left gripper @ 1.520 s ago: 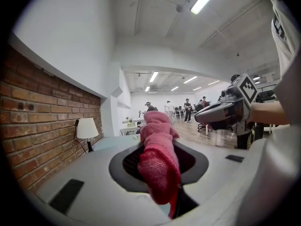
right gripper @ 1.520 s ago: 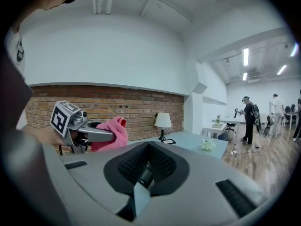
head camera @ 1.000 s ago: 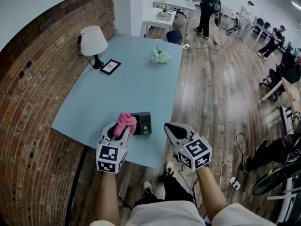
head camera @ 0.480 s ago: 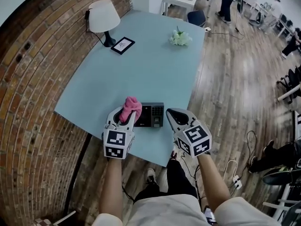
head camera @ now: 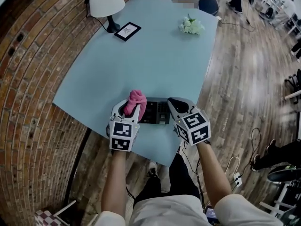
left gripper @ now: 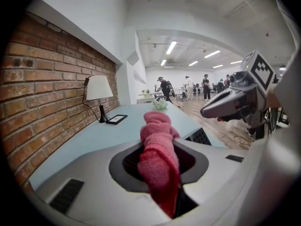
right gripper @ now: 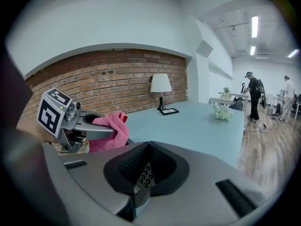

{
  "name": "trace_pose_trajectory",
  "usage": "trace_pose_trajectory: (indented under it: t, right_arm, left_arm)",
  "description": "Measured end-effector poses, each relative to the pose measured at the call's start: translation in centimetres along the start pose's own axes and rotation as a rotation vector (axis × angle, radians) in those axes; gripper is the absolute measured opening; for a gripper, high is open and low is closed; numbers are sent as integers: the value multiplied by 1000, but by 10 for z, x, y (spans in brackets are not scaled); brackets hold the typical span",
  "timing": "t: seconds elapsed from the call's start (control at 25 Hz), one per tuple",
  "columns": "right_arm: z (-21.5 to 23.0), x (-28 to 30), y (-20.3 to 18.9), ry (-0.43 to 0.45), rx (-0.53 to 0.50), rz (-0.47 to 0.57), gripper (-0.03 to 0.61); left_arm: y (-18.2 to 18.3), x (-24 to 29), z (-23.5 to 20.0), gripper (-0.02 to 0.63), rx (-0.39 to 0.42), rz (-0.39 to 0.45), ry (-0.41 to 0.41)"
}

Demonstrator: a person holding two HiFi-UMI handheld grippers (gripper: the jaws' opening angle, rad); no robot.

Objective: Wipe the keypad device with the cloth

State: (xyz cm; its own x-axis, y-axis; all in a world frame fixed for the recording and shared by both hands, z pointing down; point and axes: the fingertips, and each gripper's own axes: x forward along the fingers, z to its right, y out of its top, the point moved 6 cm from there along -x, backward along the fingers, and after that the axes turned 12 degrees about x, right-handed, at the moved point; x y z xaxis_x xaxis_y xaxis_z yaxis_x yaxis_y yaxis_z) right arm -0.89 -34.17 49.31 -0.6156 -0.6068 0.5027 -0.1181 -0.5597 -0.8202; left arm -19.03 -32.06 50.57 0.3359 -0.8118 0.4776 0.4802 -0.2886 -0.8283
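The dark keypad device point(head camera: 156, 112) lies near the front edge of the pale blue table point(head camera: 141, 55). My left gripper point(head camera: 133, 108) is shut on a pink cloth point(head camera: 136, 99) that bunches up out of its jaws at the device's left end. In the left gripper view the cloth point(left gripper: 157, 145) fills the jaws of the left gripper point(left gripper: 162, 171), and a corner of the device point(left gripper: 200, 135) shows behind. My right gripper point(head camera: 174, 103) sits over the device's right end with its jaws together. Through the slit of the right gripper point(right gripper: 147, 148) I see the device's buttons point(right gripper: 142, 177).
A white lamp point(head camera: 106, 1), a small framed picture point(head camera: 128, 31) and a bunch of white flowers point(head camera: 190, 26) stand at the table's far end. A brick wall point(head camera: 33, 79) runs along the left. Wooden floor point(head camera: 235, 79) lies to the right, with people far back.
Both grippers have closed in on the keypad device. The right gripper's tip, earlier short of the table's front edge, now lies over the device's right end. The cloth stays held.
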Motion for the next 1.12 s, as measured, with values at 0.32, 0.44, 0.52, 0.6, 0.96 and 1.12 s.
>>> trace_pose_trajectory:
  t: [0.32, 0.44, 0.52, 0.6, 0.96, 1.12]
  right_arm:
    - [2, 26, -23, -15, -71, -79, 12]
    - [1, 31, -32, -27, -87, -99, 12]
    - [2, 31, -34, -19, -58, -88, 12]
    - [4, 31, -35, -11, -35, -77, 12]
    - [5, 32, -36, -12, 14, -46, 12]
    - [4, 31, -37, -9, -6, -38, 12]
  left_arm:
    - [-24, 17, 12, 132, 78, -64, -9]
    - [-29, 16, 14, 138, 52, -54, -7]
    - [-33, 15, 17, 140, 40, -48, -10]
    - [-37, 15, 18, 141, 31, -43, -15]
    - [-61, 9, 32, 140, 3, -94, -60]
    - [-70, 5, 39, 140, -15, -113, -68]
